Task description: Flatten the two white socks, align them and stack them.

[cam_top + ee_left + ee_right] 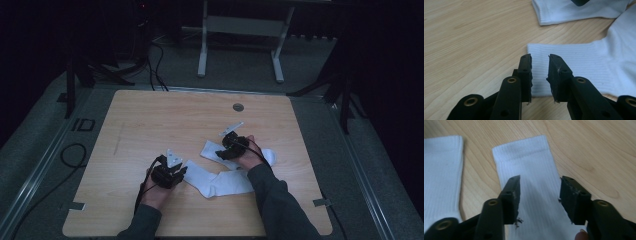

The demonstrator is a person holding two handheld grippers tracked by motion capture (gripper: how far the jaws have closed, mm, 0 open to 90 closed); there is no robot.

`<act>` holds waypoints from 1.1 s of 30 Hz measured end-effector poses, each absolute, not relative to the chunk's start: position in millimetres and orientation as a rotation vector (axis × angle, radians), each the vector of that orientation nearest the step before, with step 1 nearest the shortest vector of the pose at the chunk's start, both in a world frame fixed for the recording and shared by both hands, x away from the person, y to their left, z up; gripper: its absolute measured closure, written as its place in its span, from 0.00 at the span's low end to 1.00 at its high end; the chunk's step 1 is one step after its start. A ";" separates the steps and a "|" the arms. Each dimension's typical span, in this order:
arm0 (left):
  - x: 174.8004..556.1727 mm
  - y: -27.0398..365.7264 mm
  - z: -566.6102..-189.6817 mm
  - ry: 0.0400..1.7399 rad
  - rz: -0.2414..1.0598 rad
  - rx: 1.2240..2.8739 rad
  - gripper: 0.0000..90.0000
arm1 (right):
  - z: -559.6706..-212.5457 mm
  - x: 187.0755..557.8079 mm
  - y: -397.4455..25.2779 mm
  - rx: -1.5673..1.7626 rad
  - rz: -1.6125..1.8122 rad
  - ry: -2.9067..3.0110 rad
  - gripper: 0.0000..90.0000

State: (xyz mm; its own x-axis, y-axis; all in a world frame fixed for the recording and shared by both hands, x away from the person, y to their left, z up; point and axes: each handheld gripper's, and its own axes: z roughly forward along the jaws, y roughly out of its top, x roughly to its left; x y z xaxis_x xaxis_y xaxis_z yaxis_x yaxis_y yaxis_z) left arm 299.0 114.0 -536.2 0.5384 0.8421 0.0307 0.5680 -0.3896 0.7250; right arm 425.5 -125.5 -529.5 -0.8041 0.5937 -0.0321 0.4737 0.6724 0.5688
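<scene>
Nearest, the left tool (181,170) hovers with jaws slightly parted over the cuff of one white sock (220,182) on the worktop (150,120), while farther off the right tool (223,151) gapes wide above the second sock (212,150).

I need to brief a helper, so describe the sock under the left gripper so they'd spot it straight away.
On the wooden table, near the front edge, lie two white socks. The nearer sock has its ribbed cuff at the left gripper; the other sock lies farther back, under the right gripper.
</scene>
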 end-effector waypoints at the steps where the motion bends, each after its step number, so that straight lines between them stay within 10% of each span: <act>1: 298.4 114.9 -537.6 1.137 0.534 2.112 0.80 | -531.3 426.3 -124.1 0.872 0.822 2.677 0.53; 10: 297.7 115.3 -539.0 1.138 0.533 2.117 0.80 | -542.8 430.8 -120.6 0.888 0.788 2.697 0.59; 13: 295.2 113.9 -538.7 1.126 0.531 2.119 0.80 | -541.7 432.3 -122.9 0.891 0.780 2.681 0.89; 15: 293.9 114.0 -538.6 1.123 0.530 2.118 0.80 | -541.6 434.5 -125.7 0.902 0.782 2.680 0.91; 33: 295.2 117.5 -545.5 1.151 0.509 2.117 0.79 | -491.2 426.1 -191.6 0.978 0.935 2.573 0.92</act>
State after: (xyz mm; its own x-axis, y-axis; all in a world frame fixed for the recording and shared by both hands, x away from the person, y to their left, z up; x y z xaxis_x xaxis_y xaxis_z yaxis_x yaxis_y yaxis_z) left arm 295.2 117.5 -545.5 0.5360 0.8439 0.0225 0.5845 -0.3902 0.7114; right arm 426.1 -191.6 -491.2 -0.7495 0.6620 0.0078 0.5126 0.5728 0.6396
